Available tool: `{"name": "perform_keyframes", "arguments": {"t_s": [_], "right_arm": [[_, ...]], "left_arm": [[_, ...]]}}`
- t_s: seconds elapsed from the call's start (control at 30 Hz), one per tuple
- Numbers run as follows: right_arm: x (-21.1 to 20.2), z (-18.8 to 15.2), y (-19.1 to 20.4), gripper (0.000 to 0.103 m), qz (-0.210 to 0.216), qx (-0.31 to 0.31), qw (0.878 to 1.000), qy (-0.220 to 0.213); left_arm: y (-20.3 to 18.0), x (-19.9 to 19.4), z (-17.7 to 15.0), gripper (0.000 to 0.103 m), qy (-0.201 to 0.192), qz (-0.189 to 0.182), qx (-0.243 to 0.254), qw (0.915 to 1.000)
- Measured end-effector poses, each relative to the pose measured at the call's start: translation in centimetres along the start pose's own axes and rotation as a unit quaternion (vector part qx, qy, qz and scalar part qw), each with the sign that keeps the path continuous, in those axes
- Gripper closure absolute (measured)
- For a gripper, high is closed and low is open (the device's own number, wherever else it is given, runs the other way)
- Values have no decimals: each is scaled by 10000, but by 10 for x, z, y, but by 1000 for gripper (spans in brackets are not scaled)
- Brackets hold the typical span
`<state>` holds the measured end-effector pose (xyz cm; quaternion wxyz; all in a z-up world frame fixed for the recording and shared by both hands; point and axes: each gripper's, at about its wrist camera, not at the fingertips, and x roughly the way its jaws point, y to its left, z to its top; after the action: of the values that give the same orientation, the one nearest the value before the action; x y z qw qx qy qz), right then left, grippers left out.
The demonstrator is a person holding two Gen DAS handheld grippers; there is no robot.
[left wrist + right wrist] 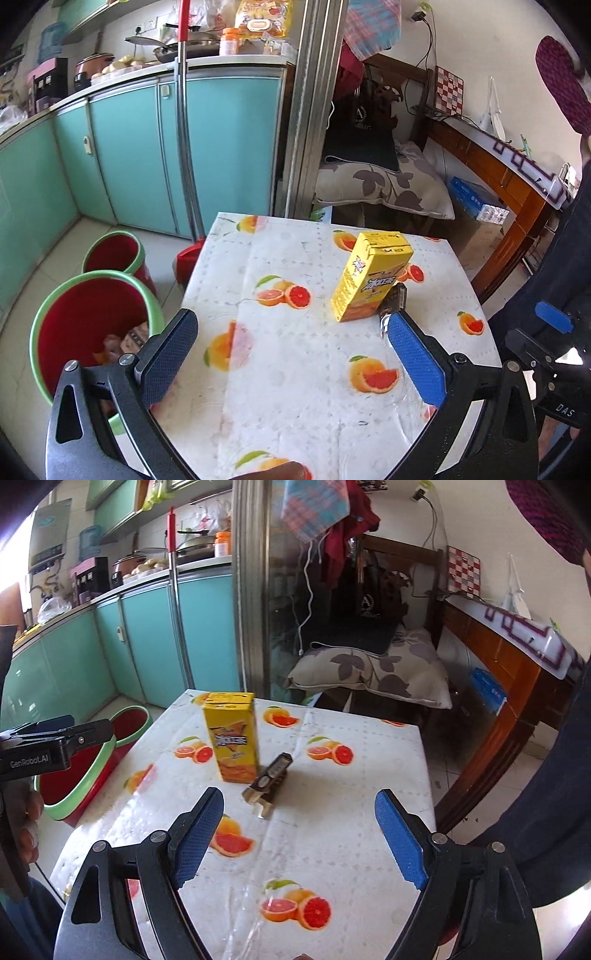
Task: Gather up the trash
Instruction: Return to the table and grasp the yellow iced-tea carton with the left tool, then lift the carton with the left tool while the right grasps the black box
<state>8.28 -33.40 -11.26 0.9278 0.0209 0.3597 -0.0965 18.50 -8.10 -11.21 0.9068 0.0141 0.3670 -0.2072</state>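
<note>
The yellow carton stood upright mid-desk with a dark wrapper touching its base. Right gripper, fingers apart and empty, faced the wrapper nearest; left gripper likewise gaped

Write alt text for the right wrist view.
An upright yellow drink carton and a small dark crumpled wrapper sit on a table with a citrus-print cloth, beyond the open, empty right gripper. Red, green-rimmed bins stand at left.

A yellow drink carton stands upright on the fruit-print table; a dark crumpled wrapper lies just beside the carton.
</note>
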Motion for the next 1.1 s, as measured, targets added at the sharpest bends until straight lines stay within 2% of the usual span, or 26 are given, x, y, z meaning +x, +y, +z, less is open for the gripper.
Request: {"name": "perform_keyframes", "arguments": {"t_s": [0.2,0.5,0.8,0.9,0.93,0.97,1.0,1.03,1.1], "right_arm": [[-1,-12,-40,19,-205,202,9996,69],[3,-32,-79,19,-295,514,9980,209],[19,-41,-90,19,-225,751,9964,336],[24,-43,-92,19,-211,787,9960,373],[25,-43,-93,19,-201,813,9957,386],[27,-44,-93,19,-201,825,9956,398],[28,-44,-93,19,-202,827,9955,413],[29,-45,-93,19,-201,832,9954,423],[31,-46,-92,19,-202,838,9953,438]], "left_arm": [[-43,36,9,0,181,23,15,9998],[-96,87,15,0,301,326,184,9988],[-97,127,18,0,401,856,-62,9955],[-94,136,17,2,483,848,-121,9952],[-94,138,17,4,512,839,-121,9951],[-93,141,16,16,558,853,-106,9947],[-94,144,15,36,627,863,-69,9943],[-94,147,14,45,702,877,-45,9937],[-94,146,13,45,699,863,-11,9938]]}}
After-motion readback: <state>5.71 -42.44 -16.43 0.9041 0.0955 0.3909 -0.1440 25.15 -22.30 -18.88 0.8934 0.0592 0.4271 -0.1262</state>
